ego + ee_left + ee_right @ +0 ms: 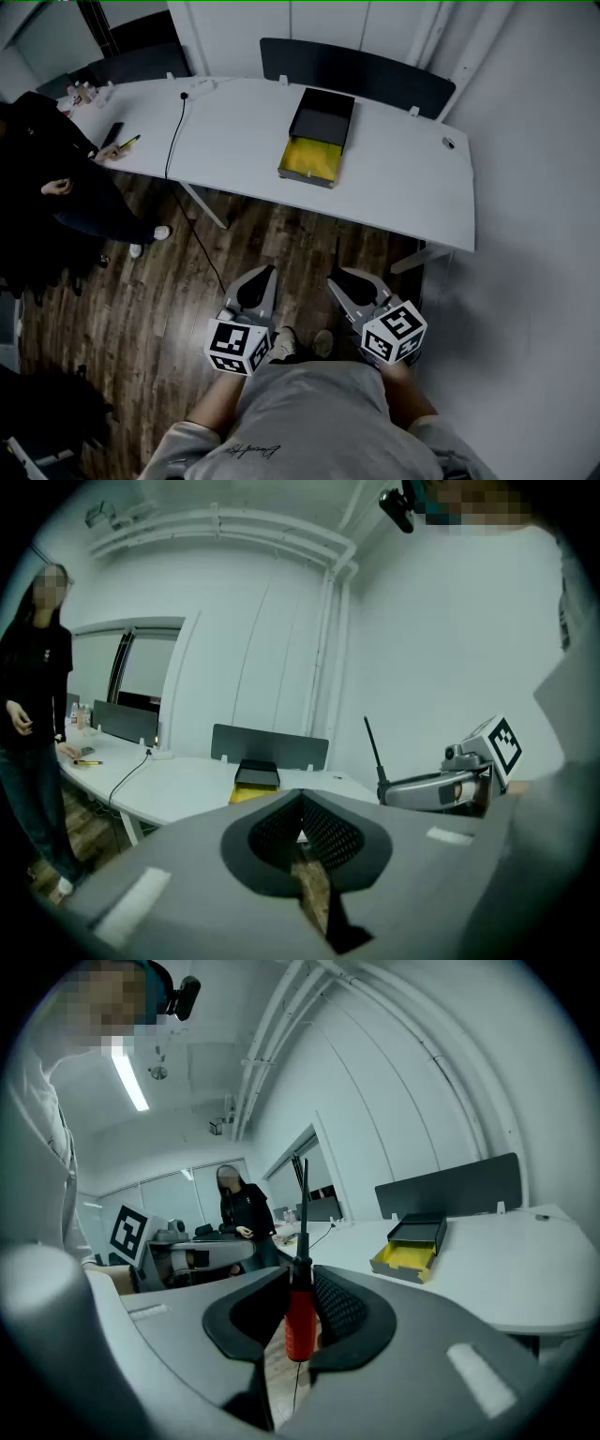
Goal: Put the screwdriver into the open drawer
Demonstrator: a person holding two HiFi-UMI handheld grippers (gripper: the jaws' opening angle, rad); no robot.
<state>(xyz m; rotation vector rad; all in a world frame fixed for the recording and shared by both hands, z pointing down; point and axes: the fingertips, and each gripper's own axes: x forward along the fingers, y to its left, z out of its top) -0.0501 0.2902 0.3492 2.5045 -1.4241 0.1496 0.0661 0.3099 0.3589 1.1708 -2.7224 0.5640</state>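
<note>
Right hand-held gripper (299, 1281) clamps screwdriver (300, 1321); left hand-held gripper (302, 810) closed; open drawer (313, 157) at table (412, 178) edge, well apart.

The screwdriver (300, 1316) is plain only in the right gripper view, and even there the shape of its tip is too small to tell; from the head view it is too thin to find at the right claw (354, 283). On the surface (403, 178), the small things (82, 94) at the far left end and 1 small item (448, 142) near the right end cannot be named. The person (42, 178) at the left is dark, partly cut by the picture's edge.
</note>
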